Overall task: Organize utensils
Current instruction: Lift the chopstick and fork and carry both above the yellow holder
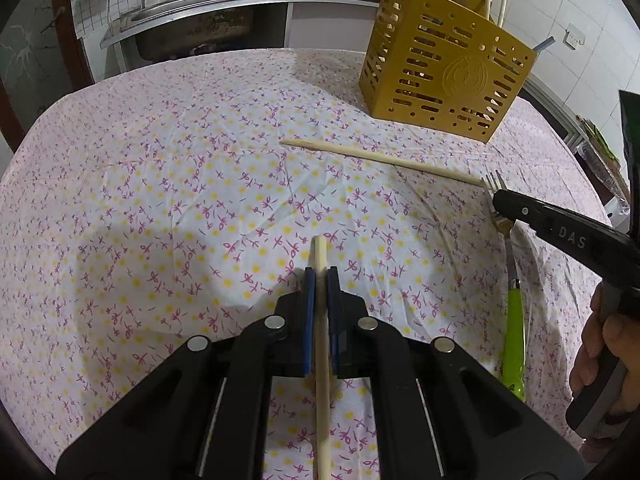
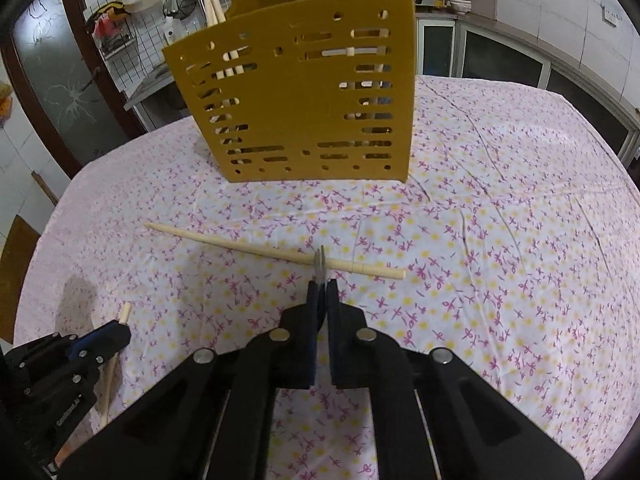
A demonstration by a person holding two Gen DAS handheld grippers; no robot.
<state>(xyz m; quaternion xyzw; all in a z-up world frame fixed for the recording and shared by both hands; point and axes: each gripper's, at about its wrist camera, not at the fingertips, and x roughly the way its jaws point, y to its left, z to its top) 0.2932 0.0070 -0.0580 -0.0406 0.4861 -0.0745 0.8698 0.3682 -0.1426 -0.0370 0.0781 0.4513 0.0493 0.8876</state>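
Observation:
My left gripper (image 1: 321,276) is shut on a wooden chopstick (image 1: 321,344) that runs lengthwise between its pads, just above the cloth. My right gripper (image 2: 321,286) is shut on a fork with a green handle (image 1: 513,344); its tines (image 2: 319,266) stick out past the pads, over a second chopstick (image 2: 256,249) lying on the cloth. That loose chopstick also shows in the left wrist view (image 1: 380,157). The gold slotted utensil holder (image 1: 444,68) stands at the back (image 2: 304,96) with several chopsticks upright in it.
The table wears a floral cloth (image 1: 180,184). A sink and counter (image 1: 192,12) lie beyond its far edge. Cabinets (image 2: 500,60) stand behind the table on the right. A hand (image 1: 604,344) holds the right gripper.

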